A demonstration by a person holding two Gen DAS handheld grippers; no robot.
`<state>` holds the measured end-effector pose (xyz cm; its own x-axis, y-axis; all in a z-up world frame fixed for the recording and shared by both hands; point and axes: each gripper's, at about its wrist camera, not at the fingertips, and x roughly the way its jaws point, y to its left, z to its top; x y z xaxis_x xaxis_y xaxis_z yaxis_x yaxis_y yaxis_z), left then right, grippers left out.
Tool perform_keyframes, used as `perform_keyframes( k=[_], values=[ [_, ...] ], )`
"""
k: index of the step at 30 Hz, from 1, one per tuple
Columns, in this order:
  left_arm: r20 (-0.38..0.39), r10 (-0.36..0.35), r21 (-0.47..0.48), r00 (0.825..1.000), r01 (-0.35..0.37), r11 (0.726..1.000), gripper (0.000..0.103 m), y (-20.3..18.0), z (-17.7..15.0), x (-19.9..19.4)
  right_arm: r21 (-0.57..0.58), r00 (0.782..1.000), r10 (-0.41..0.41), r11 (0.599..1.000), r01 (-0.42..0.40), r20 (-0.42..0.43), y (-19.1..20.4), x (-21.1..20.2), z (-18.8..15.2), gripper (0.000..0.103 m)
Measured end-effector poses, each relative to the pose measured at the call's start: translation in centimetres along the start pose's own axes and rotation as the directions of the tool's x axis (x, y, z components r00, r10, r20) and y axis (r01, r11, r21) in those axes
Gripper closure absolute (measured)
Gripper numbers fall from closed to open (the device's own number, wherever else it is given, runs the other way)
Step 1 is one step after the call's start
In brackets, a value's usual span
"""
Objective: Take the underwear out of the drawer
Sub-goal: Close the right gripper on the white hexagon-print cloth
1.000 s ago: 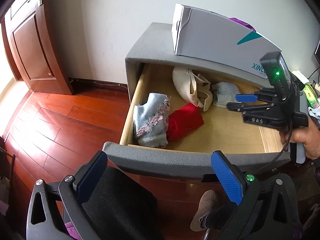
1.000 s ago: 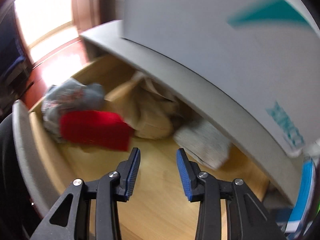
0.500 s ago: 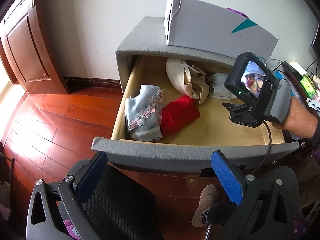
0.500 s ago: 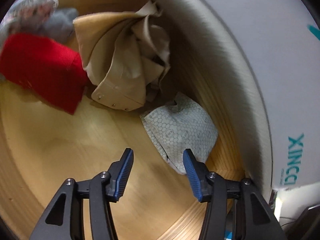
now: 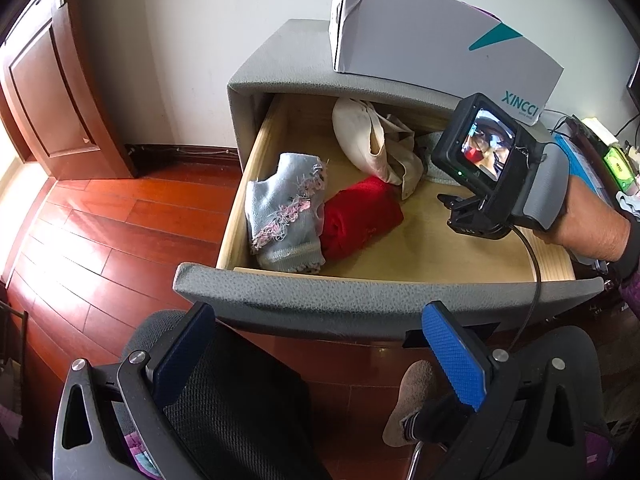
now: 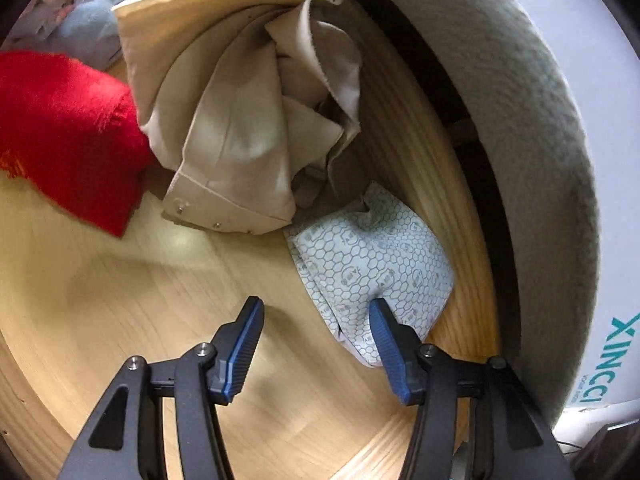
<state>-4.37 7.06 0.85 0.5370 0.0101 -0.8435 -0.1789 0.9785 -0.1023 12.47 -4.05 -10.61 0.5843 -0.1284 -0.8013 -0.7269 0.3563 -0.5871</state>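
Left wrist view: drawer (image 5: 400,248) of a grey-covered nightstand (image 5: 304,64) pulled out, pale wood floor inside. White box (image 5: 432,52) with teal lettering sits on top of the nightstand. In the drawer, from left: a light blue garment with pink fringe (image 5: 282,216), a red folded cloth (image 5: 358,218) touching it, a cream bundle (image 5: 372,144) toward the back. Patterned underwear (image 5: 430,148) shows only as a pale sliver at the back right, mostly hidden behind the right gripper's camera body. Right gripper (image 5: 444,200) is down inside the drawer, held by a hand (image 5: 588,228) coming in from the right; its fingertips are barely visible here. Left gripper (image 5: 316,344) hangs in front of the drawer face over a black mesh chair (image 5: 224,412), tongs wide apart, nothing between them. Red-brown wood floor (image 5: 104,240) and a wooden door (image 5: 52,92) at left.

Right wrist view: right gripper (image 6: 316,320) close over the drawer floor (image 6: 120,288), tongs standing apart. The underwear (image 6: 372,264), white with a grey hexagon print, lies in the back right corner against the drawer wall. The right blue pad (image 6: 388,344) overlaps its near edge; contact is likely but I cannot be sure. The left pad is over bare wood. Cream bundle (image 6: 240,120) just behind the underwear, red cloth (image 6: 68,128) at left, blue garment (image 6: 84,28) blurred at top left.
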Motion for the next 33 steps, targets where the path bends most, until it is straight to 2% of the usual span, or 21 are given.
perform_keyframes(
  k=[1, 2, 3, 10, 12, 13, 15, 16, 17, 19, 25, 29, 33],
  values=[
    [-0.001, 0.000, 0.001, 1.000, 0.000, 1.000, 0.000, 0.0, 0.0, 0.0, 0.011, 1.000, 0.011, 1.000, -0.011, -0.010, -0.3, 0.3, 0.2, 0.053],
    [-0.001, -0.001, 0.002, 1.000, 0.001, 1.000, 0.000, 0.0, 0.0, 0.0, 0.017, 0.999, 0.022, 1.000, -0.021, -0.029, -0.1, 0.6, 0.7, 0.089],
    [-0.001, -0.001, 0.005, 1.000, 0.001, 1.000, 0.000, -0.1, 0.0, 0.0, 0.012, 0.997, 0.033, 0.999, -0.033, -0.071, -0.2, 1.2, 0.2, 0.102],
    [0.000, -0.004, 0.011, 1.000, 0.004, 1.000, 0.000, -0.2, -0.1, 0.0, 0.024, 0.996, 0.040, 0.999, -0.038, -0.085, 0.4, 3.5, -1.9, 0.103],
    [0.001, -0.004, 0.012, 1.000, 0.003, 1.000, 0.000, -0.2, -0.1, 0.0, 0.003, 0.998, -0.006, 1.000, 0.006, -0.066, 0.8, 3.4, -2.6, 0.103],
    [0.003, -0.003, 0.012, 1.000, 0.003, 1.000, 0.000, -0.2, -0.1, -0.1, 0.003, 0.998, -0.041, 0.999, 0.042, -0.050, -0.3, 2.3, -2.9, 0.103],
    [0.007, -0.006, 0.010, 1.000, 0.006, 1.000, 0.000, -0.2, -0.1, -0.2, 0.016, 0.992, -0.110, 0.994, 0.111, -0.061, -0.8, 2.5, -3.4, 0.099],
    [0.005, -0.009, 0.009, 1.000, 0.008, 1.000, 0.000, -0.2, -0.1, -0.2, 0.015, 0.988, -0.140, 0.990, 0.141, -0.070, -0.9, 2.8, -3.8, 0.082],
    [0.002, -0.009, 0.010, 1.000, 0.009, 1.000, 0.000, -0.2, -0.1, -0.1, 0.013, 0.985, -0.160, 0.987, 0.161, -0.068, -1.0, 3.1, -4.0, 0.058],
    [-0.002, -0.008, 0.014, 1.000, 0.008, 1.000, 0.000, -0.3, -0.2, 0.0, 0.009, 0.987, -0.144, 0.989, 0.145, -0.075, -1.0, 4.3, -4.4, 0.051],
    [-0.003, -0.002, 0.026, 1.000, 0.002, 1.000, 0.000, -0.5, -0.3, 0.2, 0.047, 0.987, -0.122, 0.991, 0.127, -0.102, -0.9, 7.2, -4.3, 0.046],
    [-0.018, -0.002, 0.025, 1.000, 0.003, 1.000, 0.000, -0.5, -0.3, 0.6, 0.102, 0.987, -0.113, 0.987, 0.125, -0.118, -1.6, 9.1, -4.0, 0.047],
    [-0.024, -0.007, 0.028, 1.000, 0.008, 1.000, 0.000, -0.5, -0.3, 0.7, 0.109, 0.986, -0.113, 0.986, 0.127, -0.121, -1.7, 10.3, -4.1, 0.047]
  ],
)
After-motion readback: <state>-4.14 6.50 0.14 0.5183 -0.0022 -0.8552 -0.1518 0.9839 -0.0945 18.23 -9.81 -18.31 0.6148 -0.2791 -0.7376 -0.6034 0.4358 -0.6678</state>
